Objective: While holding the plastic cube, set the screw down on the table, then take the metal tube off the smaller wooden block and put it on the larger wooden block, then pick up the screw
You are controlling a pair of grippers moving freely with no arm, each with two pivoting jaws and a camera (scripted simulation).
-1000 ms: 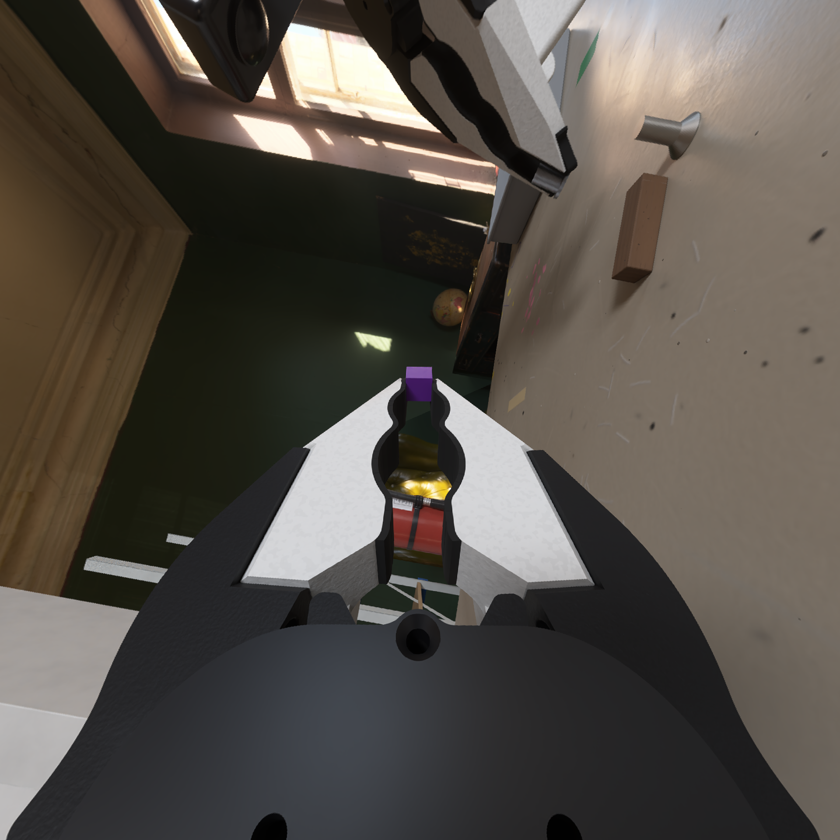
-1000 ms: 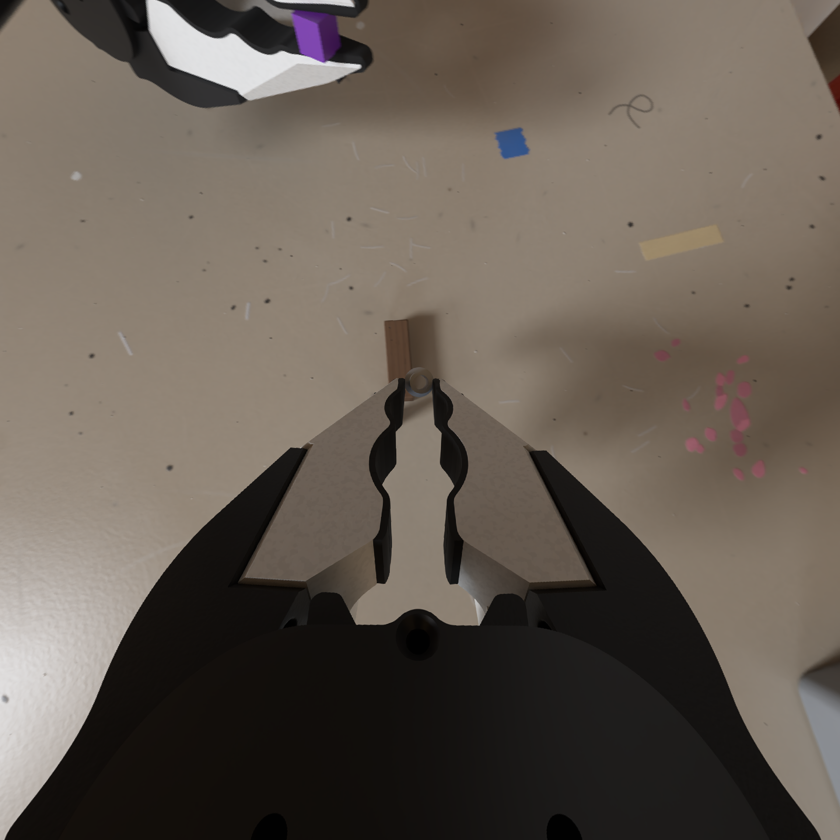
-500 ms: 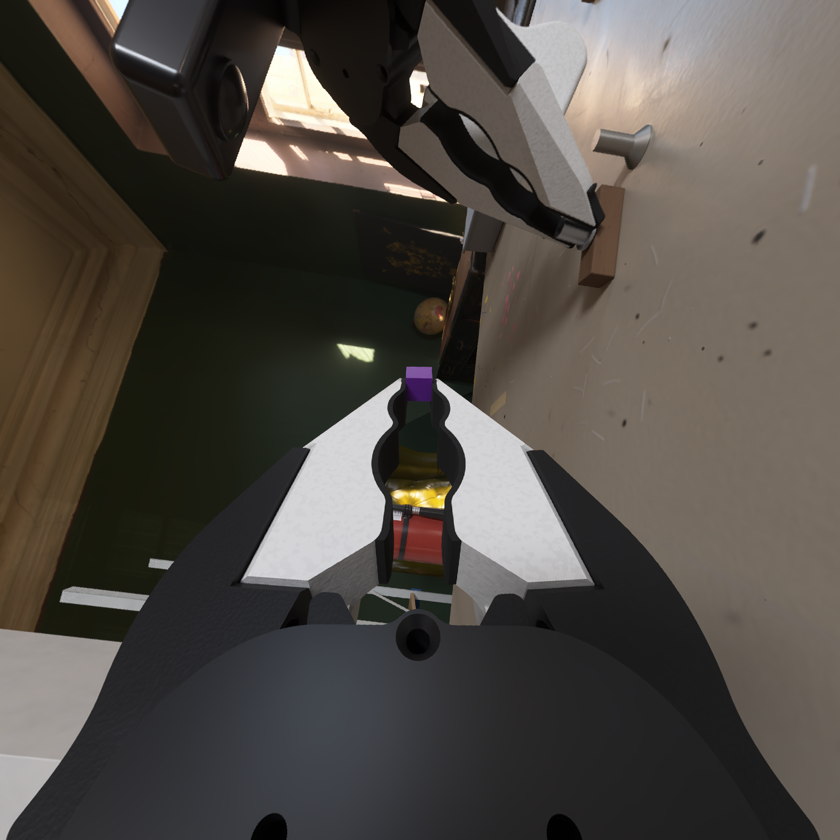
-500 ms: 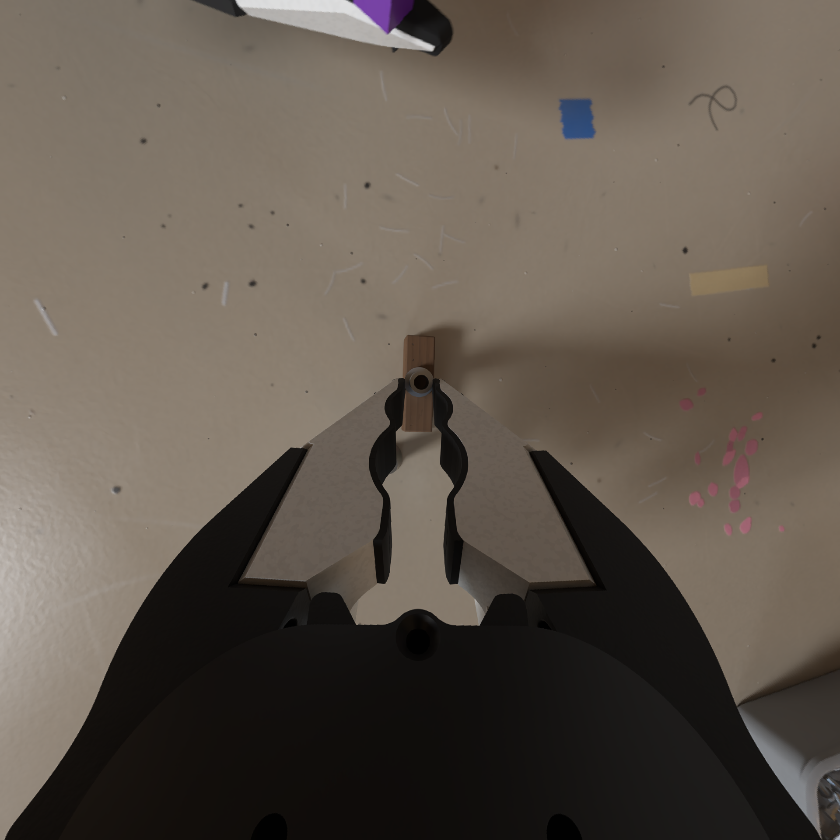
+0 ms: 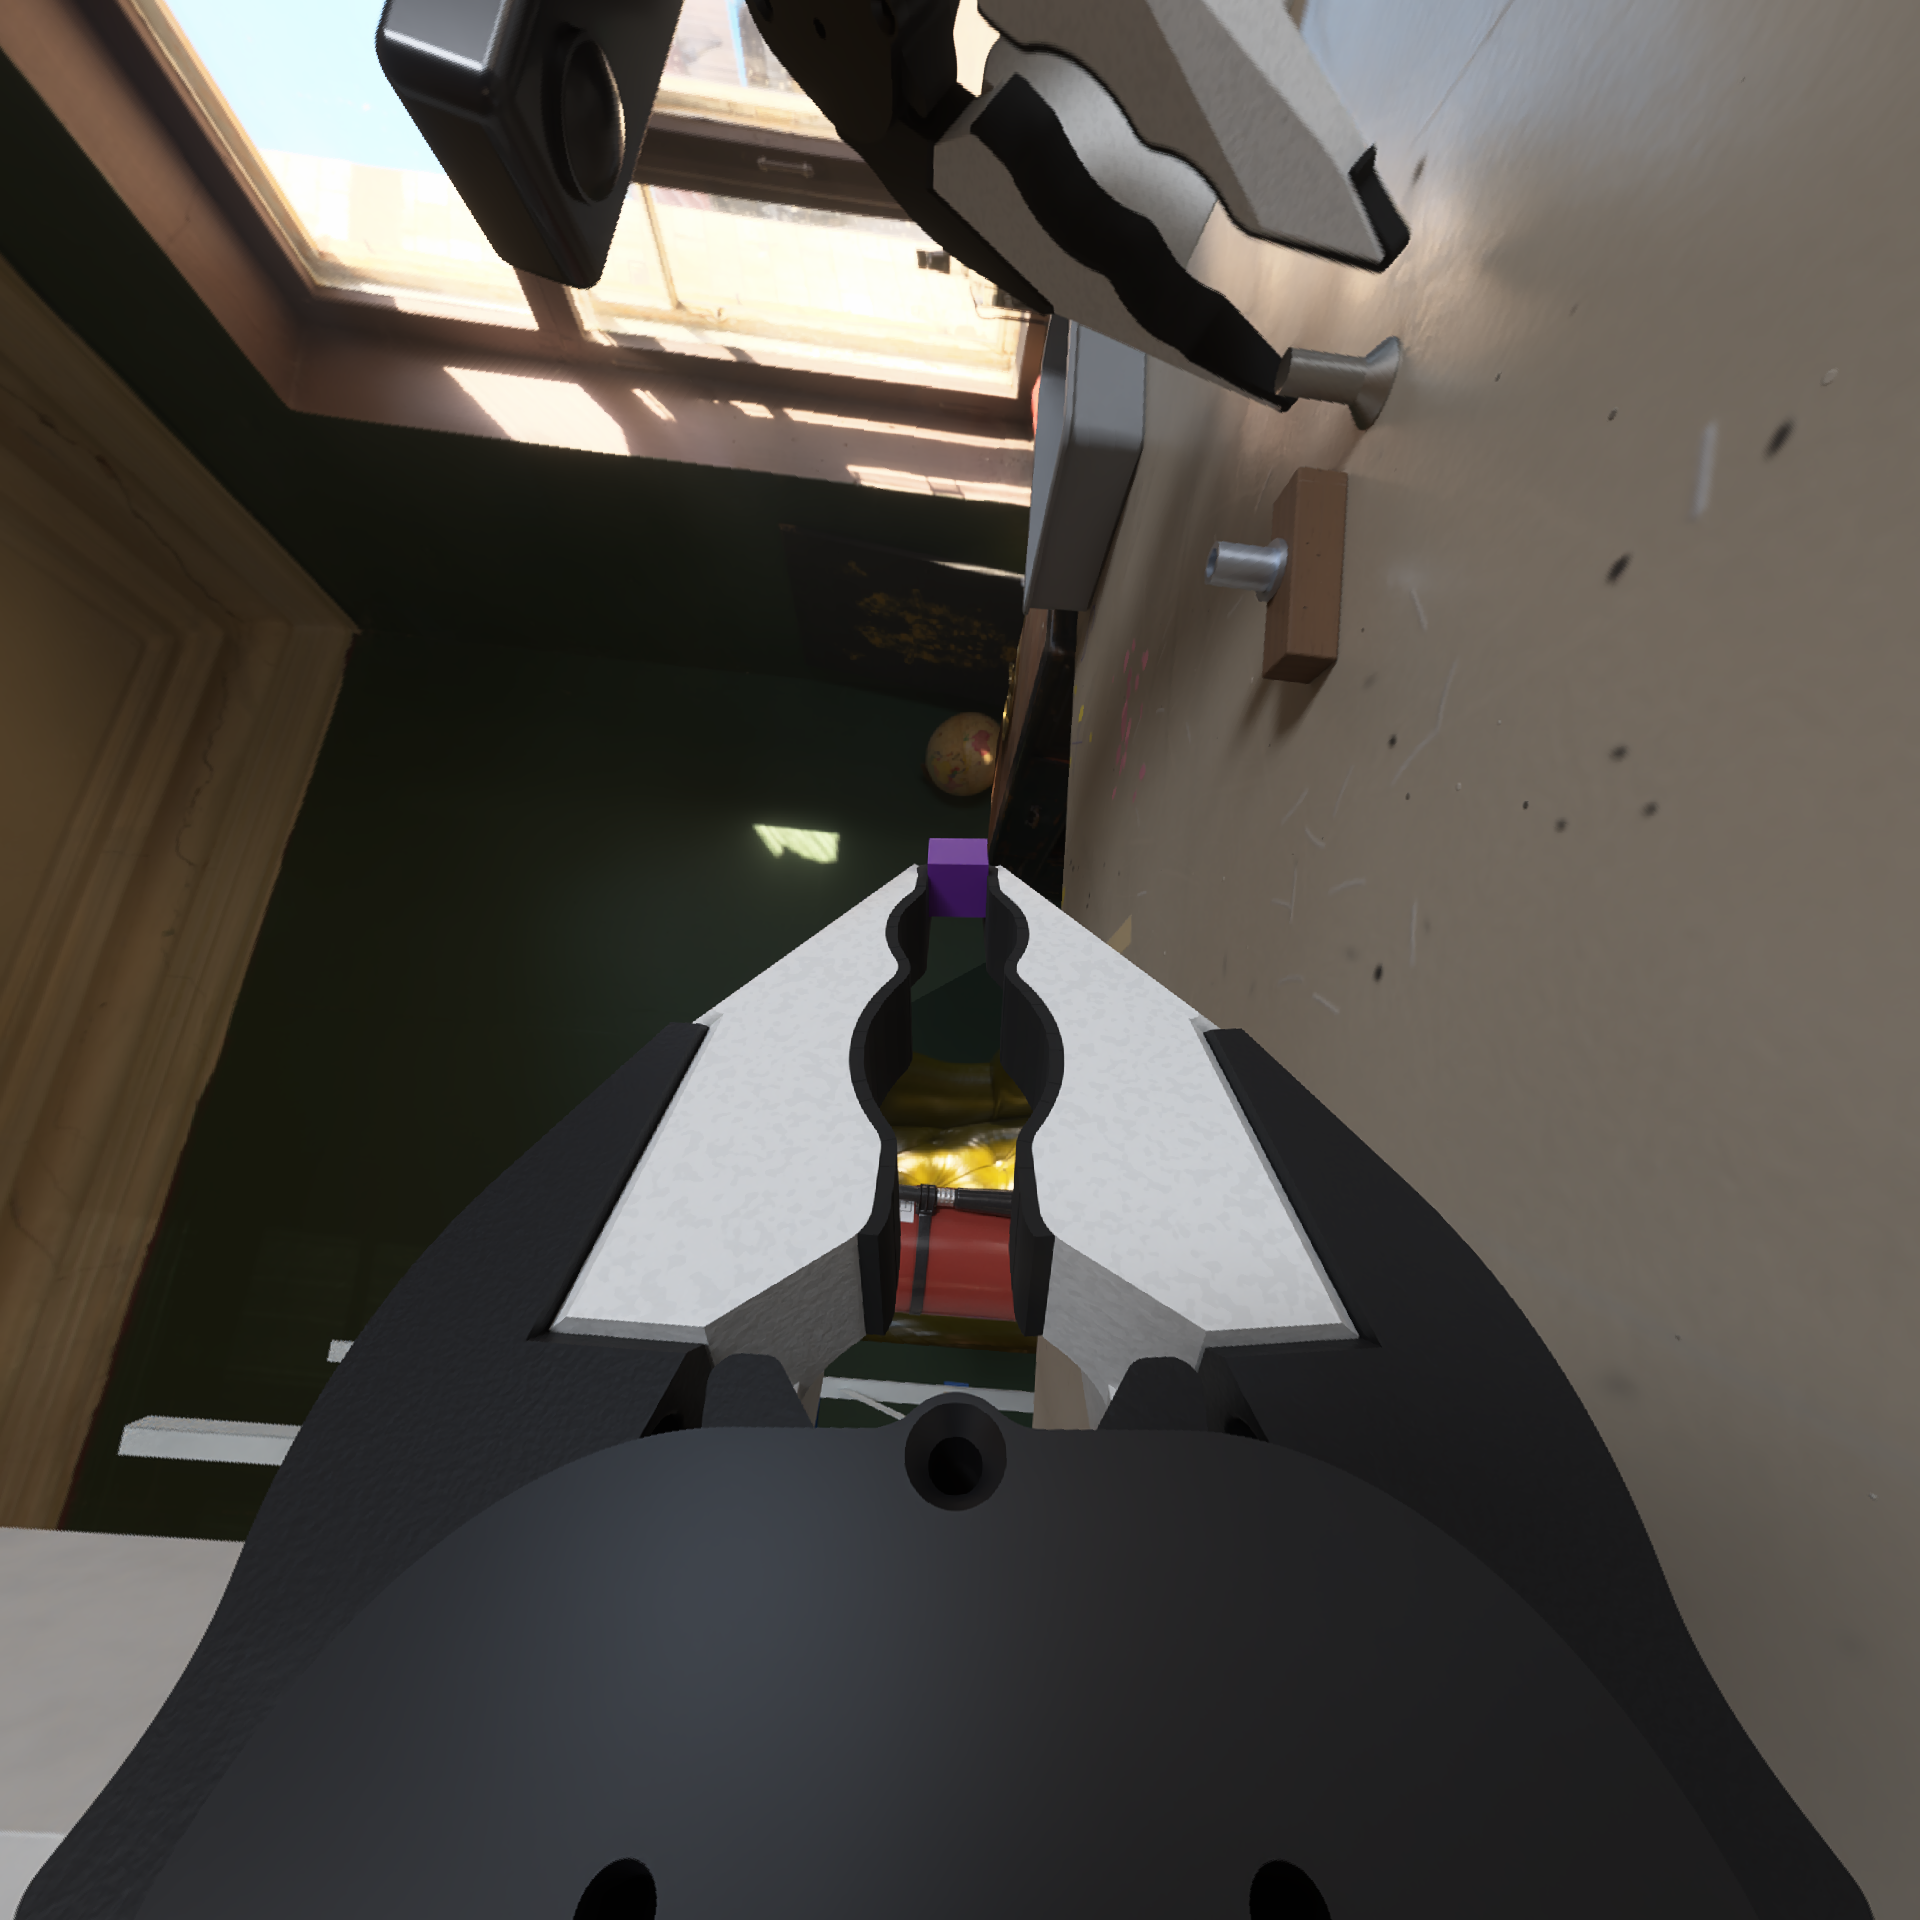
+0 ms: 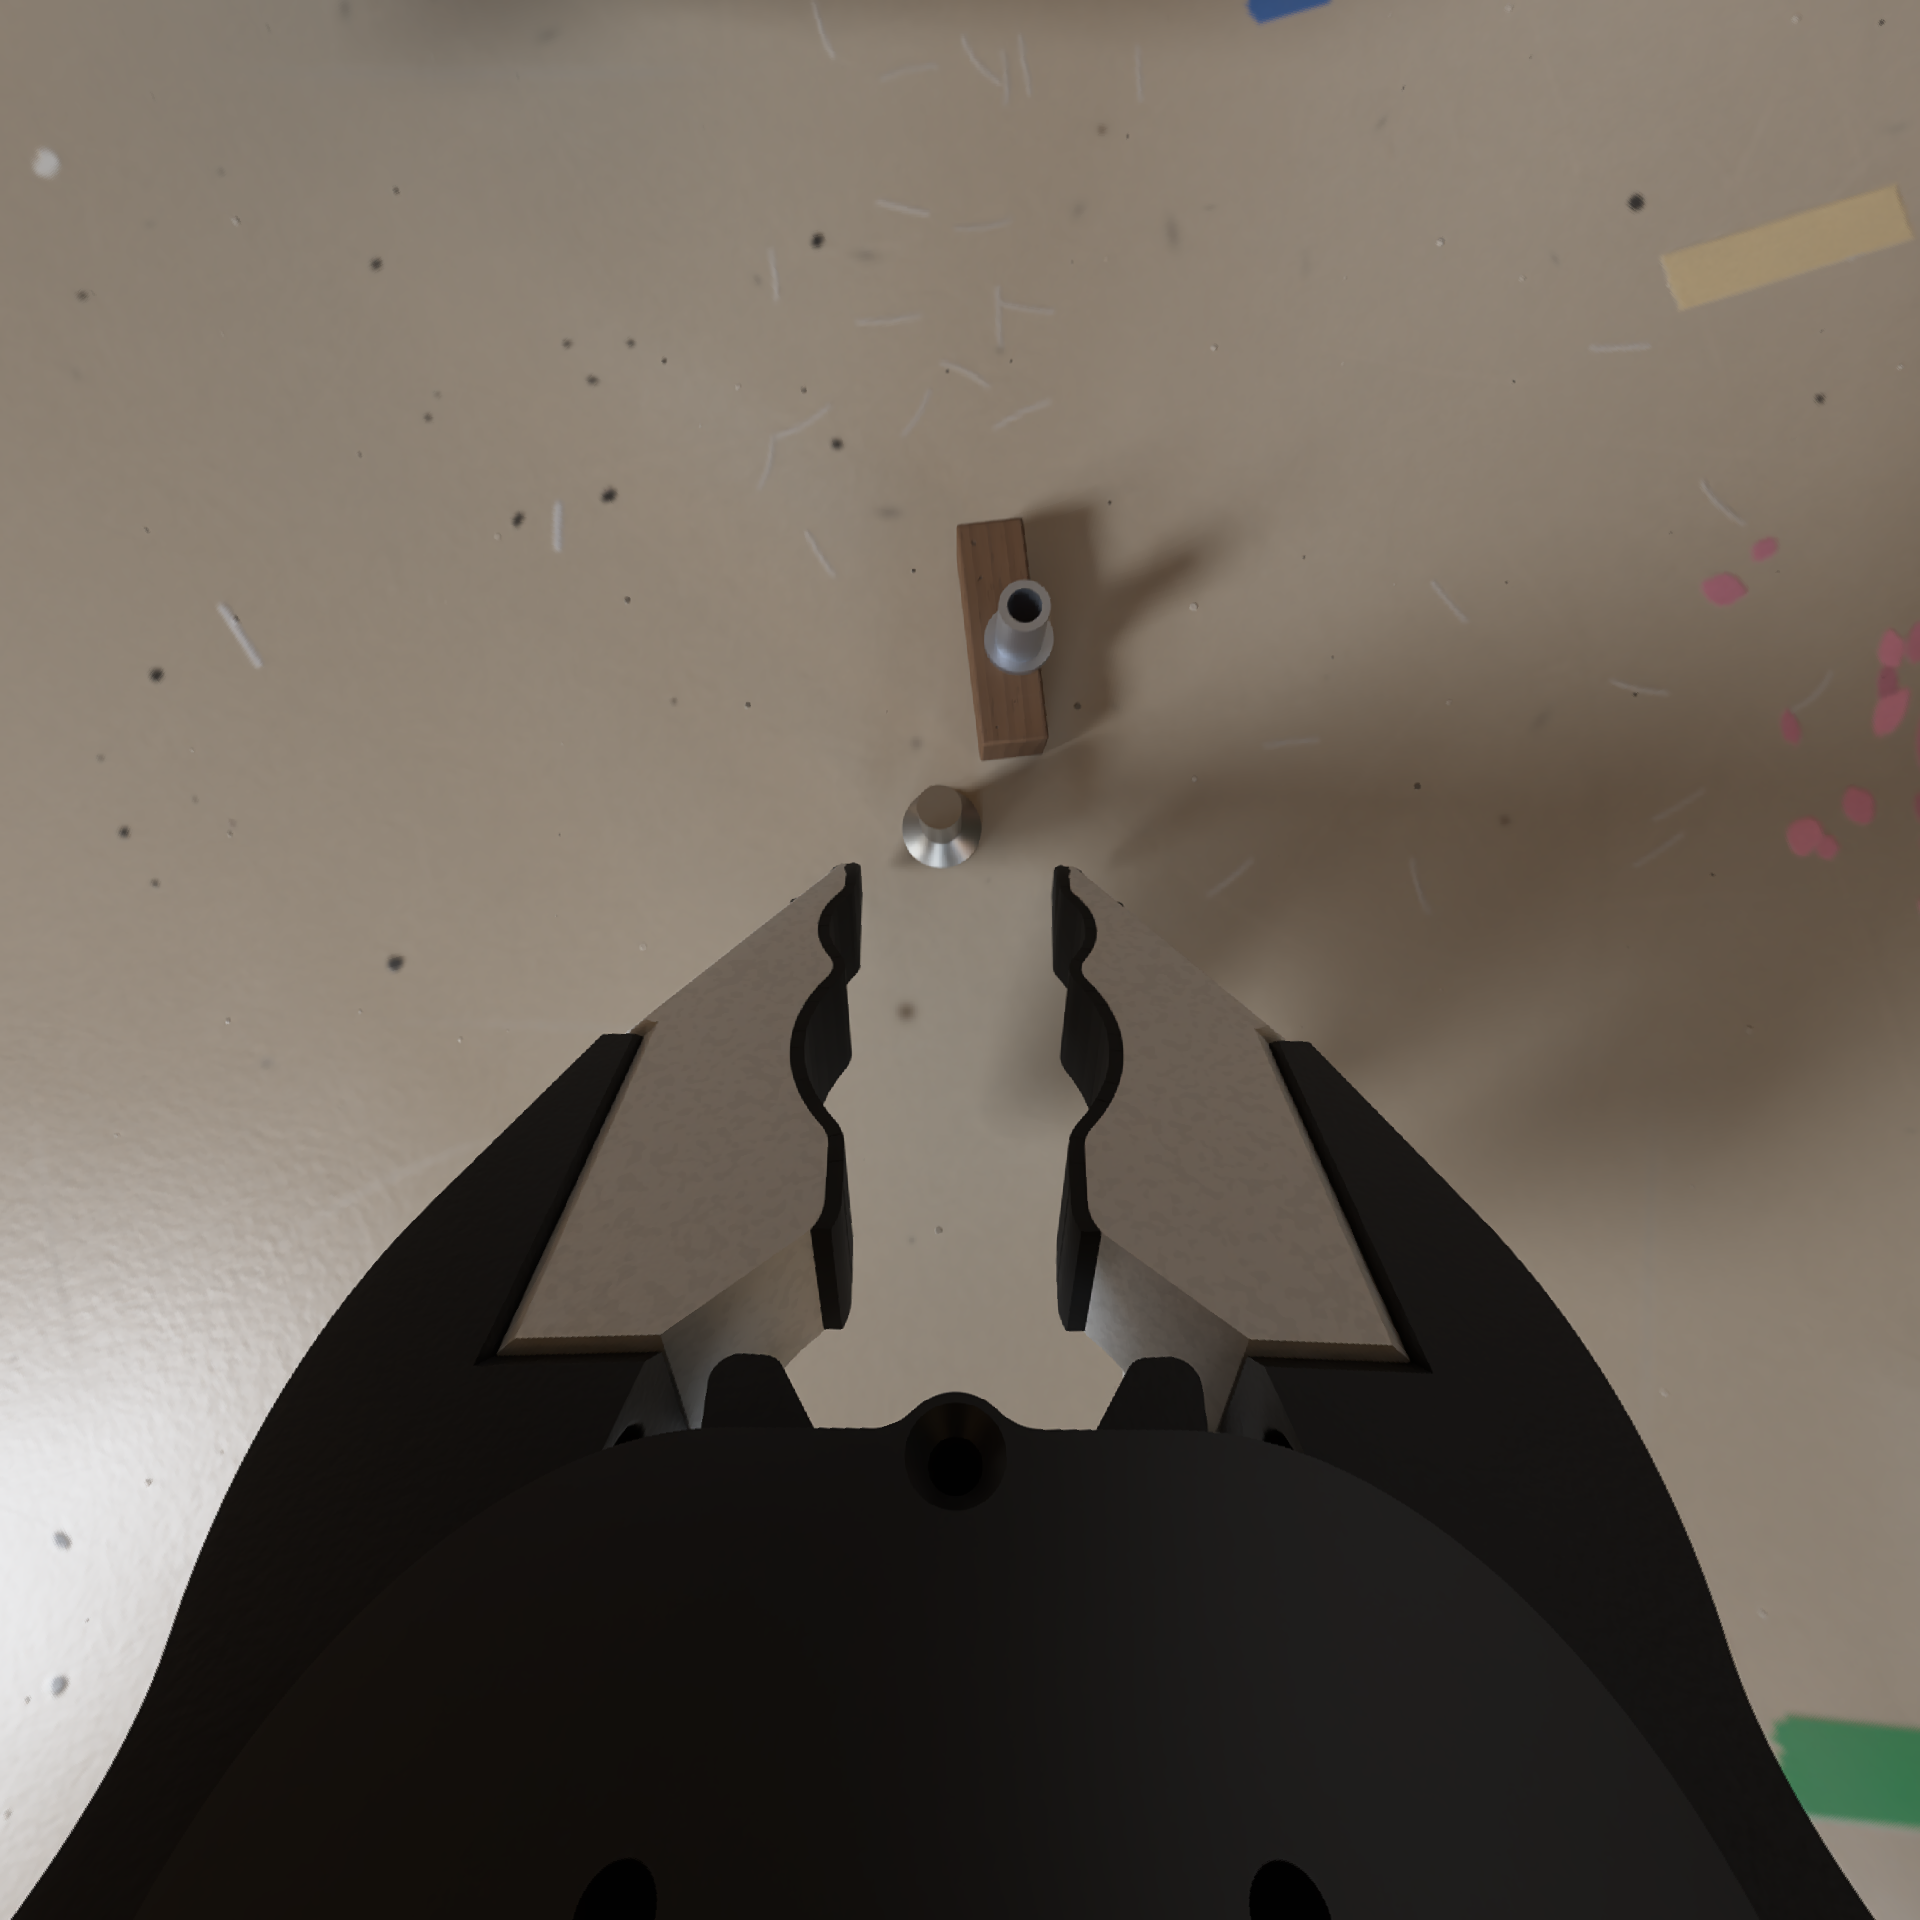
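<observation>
My left gripper (image 5: pixel 957 883) is shut on a small purple plastic cube (image 5: pixel 957 879) and holds it in the air beside the table. My right gripper (image 6: pixel 956 883) is open and empty, pointing down at the table. The metal screw (image 6: pixel 940 826) stands head down on the table just ahead of its fingertips, outside the jaws. A brown wooden block (image 6: pixel 1006 717) lies beyond it, with the flanged metal tube (image 6: pixel 1019 623) standing upright on it. The left wrist view shows the right gripper (image 5: pixel 1335 307) over the screw (image 5: pixel 1340 379), with the block (image 5: pixel 1307 623) and tube (image 5: pixel 1247 568) beside it. Only one wooden block shows.
The beige table (image 6: pixel 416 520) bears specks, a yellow tape strip (image 6: pixel 1787 247), a green tape piece (image 6: pixel 1849 1782) and pink flecks (image 6: pixel 1849 810). A grey box (image 5: pixel 1086 468) stands at the table's far edge in the left wrist view, with a dark room and window beyond.
My right gripper has opened and let go of the tube, which now stands on the block. It has drawn back to just short of the screw. The left gripper still holds the cube.
</observation>
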